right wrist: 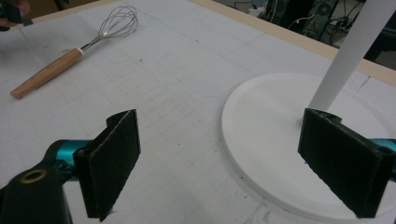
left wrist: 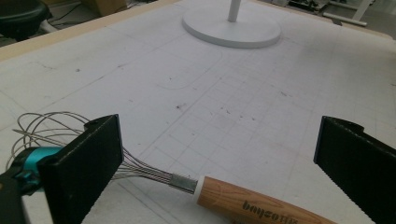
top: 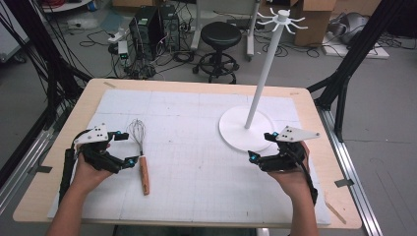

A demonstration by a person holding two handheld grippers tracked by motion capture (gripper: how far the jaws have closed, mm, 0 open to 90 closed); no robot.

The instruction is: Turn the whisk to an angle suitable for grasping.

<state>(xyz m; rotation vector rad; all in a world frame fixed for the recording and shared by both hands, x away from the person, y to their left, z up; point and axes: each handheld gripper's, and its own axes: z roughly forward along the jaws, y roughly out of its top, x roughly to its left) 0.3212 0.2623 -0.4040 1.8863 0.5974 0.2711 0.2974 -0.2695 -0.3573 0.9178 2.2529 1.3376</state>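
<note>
Place: I'm standing in a lab or robotics workroom, not a home.
Table point(top: 314, 162): plain wood under a white gridded mat point(top: 196, 162) (scuffed from use).
Floor behind: computer towers point(top: 152, 24) amid tangled cables point(top: 98, 37), a black stool point(top: 219, 46), cardboard boxes point(top: 314, 14).
Edges: black frame struts point(top: 359, 49) bracket my table.

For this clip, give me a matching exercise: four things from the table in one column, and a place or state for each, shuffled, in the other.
Things:
1. whisk
2. white stand
3. left gripper
4. right gripper

Places or states:
A. open, beside the stand's round base
B. upright on the right half of the mat
C. lying flat, wooden handle toward the person
D. open, jaws either side of the whisk

Pairs: 1-C, 2-B, 3-D, 4-A
</note>
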